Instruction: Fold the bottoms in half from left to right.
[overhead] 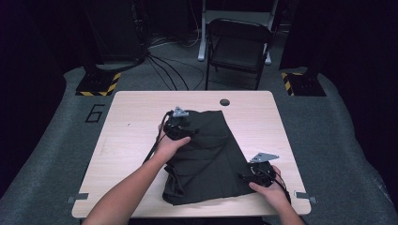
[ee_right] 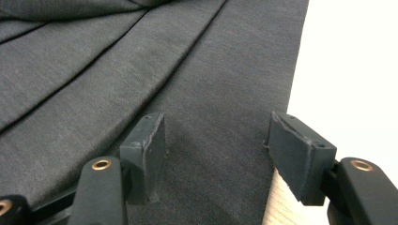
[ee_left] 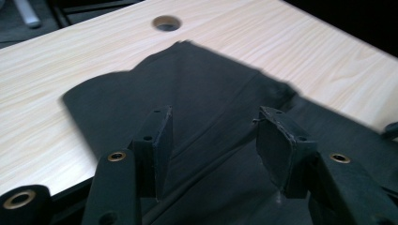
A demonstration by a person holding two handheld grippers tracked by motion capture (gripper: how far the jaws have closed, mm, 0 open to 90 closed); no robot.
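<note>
Dark cloth [overhead: 206, 154] lying flat in the middle of the high view, on the wooden table [overhead: 131, 126], with long folds running down it. Looks like folding or smoothing, at the reaching step, nothing picked up yet.

Left gripper [overhead: 177, 123] up at the cloth's top left corner; jaws wide apart in the left gripper view, hanging over the cloth [ee_left: 197, 93], pinching nothing.

Right gripper [overhead: 261, 172] low at the cloth's right edge; jaws wide apart too, one over cloth [ee_right: 141, 84], one over bare table.

Next, probably: go down, slide one jaw under each edge, squeeze shut, then lift both together.
</note>
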